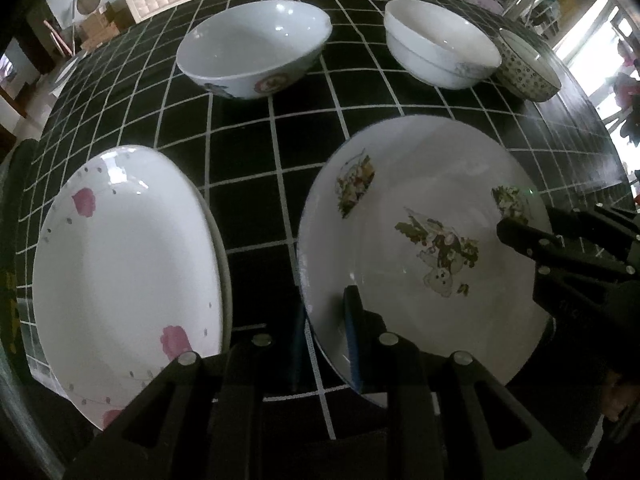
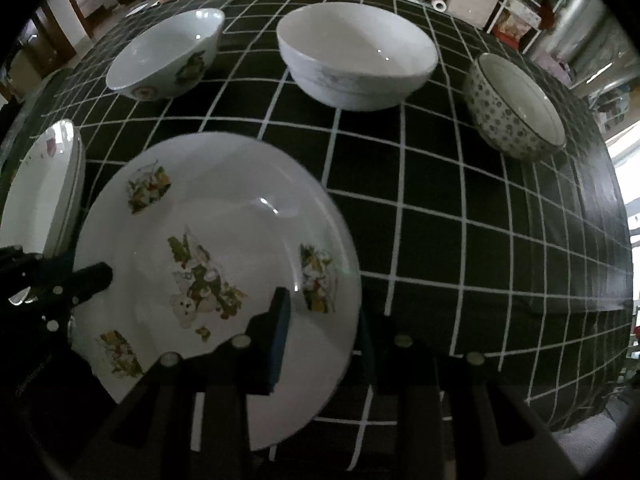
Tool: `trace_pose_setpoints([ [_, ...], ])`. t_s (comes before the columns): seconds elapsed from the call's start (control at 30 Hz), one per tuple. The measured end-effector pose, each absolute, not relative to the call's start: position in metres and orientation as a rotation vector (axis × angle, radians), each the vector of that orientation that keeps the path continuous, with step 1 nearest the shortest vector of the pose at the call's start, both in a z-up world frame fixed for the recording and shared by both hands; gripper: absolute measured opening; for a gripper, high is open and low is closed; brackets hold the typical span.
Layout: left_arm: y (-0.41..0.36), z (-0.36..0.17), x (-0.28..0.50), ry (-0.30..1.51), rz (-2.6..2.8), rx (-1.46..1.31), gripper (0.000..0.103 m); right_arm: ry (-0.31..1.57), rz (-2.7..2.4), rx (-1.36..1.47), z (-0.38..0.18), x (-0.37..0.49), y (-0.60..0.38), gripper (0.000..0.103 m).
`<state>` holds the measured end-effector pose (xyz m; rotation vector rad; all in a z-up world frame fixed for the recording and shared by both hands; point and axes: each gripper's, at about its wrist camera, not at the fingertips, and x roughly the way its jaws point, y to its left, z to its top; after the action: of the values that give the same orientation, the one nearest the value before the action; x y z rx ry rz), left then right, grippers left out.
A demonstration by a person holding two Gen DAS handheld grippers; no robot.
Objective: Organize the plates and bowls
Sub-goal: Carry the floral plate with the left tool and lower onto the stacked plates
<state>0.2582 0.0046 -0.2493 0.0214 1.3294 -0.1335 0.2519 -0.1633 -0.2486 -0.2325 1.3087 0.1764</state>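
A white plate with rabbit and flower prints (image 1: 420, 220) (image 2: 224, 208) is held by both grippers at opposite rims. My left gripper (image 1: 324, 320) is shut on its left rim, one blue pad on top and one beneath. My right gripper (image 2: 323, 312) is shut on its right rim in the same way. Each view also shows the other gripper's fingers (image 1: 520, 232) (image 2: 92, 280) on the far rim. To the left lies a white plate with pink flowers (image 1: 120, 260) (image 2: 44, 184), with a second rim showing under it.
Three bowls stand in a row at the back of the black grid-patterned tablecloth (image 1: 248, 152) (image 2: 460, 240): a pale printed bowl (image 1: 256, 48) (image 2: 168, 56), a plain white bowl (image 1: 440, 44) (image 2: 356, 56), and a dotted bowl (image 1: 528, 68) (image 2: 516, 108). Room clutter lies beyond the table.
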Motion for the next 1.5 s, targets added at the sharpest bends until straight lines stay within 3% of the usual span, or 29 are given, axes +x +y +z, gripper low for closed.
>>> trace_pose_setpoints([
  [0.33, -0.007, -0.244, 0.261, 1.336, -0.133, 0.047, 0.018, 1.343, 0.182, -0.091, -0.246, 0.241, -0.182, 0.037],
  [0.73, 0.027, -0.192, 0.245, 1.255, -0.085, 0.035, 0.017, 1.274, 0.219, -0.101, -0.201, 0.243, -0.168, 0.037],
  [1.5, 0.172, -0.191, 0.217, 1.283, 0.157, -0.102, 0.017, 1.293, 0.449, -0.31, -0.214, 0.262, -0.004, 0.037],
])
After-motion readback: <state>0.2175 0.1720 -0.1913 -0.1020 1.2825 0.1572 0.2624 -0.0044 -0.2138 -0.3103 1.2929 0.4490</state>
